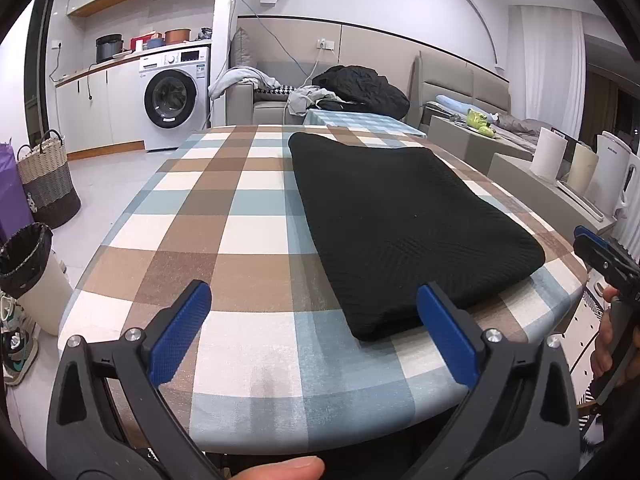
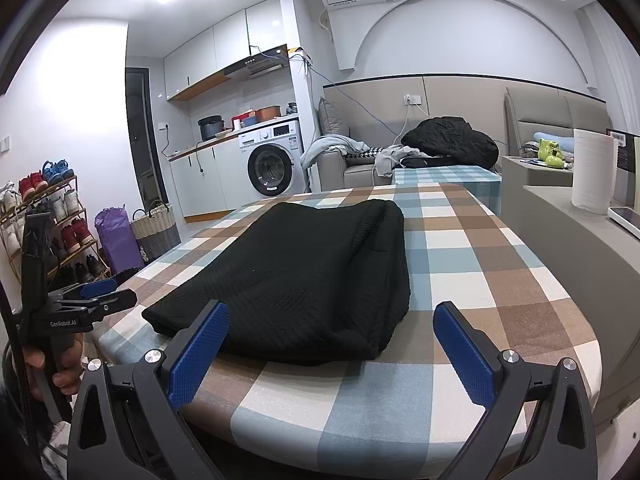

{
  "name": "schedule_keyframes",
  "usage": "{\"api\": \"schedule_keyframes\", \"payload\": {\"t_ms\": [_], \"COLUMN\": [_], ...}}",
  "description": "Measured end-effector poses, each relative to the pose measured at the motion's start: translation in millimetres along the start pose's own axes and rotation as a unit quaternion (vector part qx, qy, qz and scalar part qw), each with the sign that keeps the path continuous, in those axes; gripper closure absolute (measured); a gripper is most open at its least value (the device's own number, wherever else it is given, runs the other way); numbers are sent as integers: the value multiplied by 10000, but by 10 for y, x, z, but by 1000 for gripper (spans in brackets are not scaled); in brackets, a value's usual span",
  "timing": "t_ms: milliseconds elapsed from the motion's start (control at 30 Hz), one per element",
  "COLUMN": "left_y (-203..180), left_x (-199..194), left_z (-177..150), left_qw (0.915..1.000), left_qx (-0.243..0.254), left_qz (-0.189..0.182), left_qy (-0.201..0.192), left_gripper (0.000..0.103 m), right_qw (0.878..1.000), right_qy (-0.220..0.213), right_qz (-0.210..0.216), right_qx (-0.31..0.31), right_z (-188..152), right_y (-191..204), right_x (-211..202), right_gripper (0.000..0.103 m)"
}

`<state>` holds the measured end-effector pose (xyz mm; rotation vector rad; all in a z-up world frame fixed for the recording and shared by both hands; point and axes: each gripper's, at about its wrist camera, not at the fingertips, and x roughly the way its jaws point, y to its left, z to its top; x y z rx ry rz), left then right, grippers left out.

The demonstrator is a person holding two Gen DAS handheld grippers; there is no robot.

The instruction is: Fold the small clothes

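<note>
A black knitted garment [image 1: 404,224] lies folded into a thick rectangle on the checked tablecloth [image 1: 240,240]. My left gripper [image 1: 314,300] hovers open over the table's near edge, its right finger just in front of the garment's near corner, holding nothing. In the right wrist view the same garment [image 2: 304,280] lies straight ahead. My right gripper [image 2: 332,322] is open and empty over the near edge, its left finger overlapping the garment's front hem in the view. Each gripper shows at the other view's edge, held by a hand: the right gripper [image 1: 600,256], the left gripper [image 2: 100,296].
The checked table [image 2: 460,260] rounds off at its near edge. Left of it stand a lined bin [image 1: 28,276], a woven basket [image 1: 48,184] and a shoe rack [image 2: 48,220]. To the right runs a grey ledge [image 2: 568,240] with a paper roll [image 2: 592,172]. A sofa with clothes [image 1: 360,88] lies beyond.
</note>
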<state>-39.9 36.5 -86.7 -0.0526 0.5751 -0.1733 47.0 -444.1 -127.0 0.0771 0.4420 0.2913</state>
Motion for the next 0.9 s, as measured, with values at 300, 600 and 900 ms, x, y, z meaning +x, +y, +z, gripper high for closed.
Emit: {"api": "schedule_keyframes", "payload": {"t_ms": [300,600,900], "left_y": [1,4,0], "left_x": [7,14,15], "left_z": [4,8,22], "left_qw": [10000,10000,10000], "left_qx": [5,4,26], "left_qz": [1,-1,-18], "left_qy": [2,-6,-35], "left_gripper": [1,1,1], "right_qw": [10000,10000,9999], "right_qy": [3,14,52], "right_qz": [3,-5,5], "right_qx": [-7,-13,-99], "right_z": [0,-3,0], "right_y": [1,2,-20], "right_x": [0,-2,10], "right_gripper": [0,0,0]}}
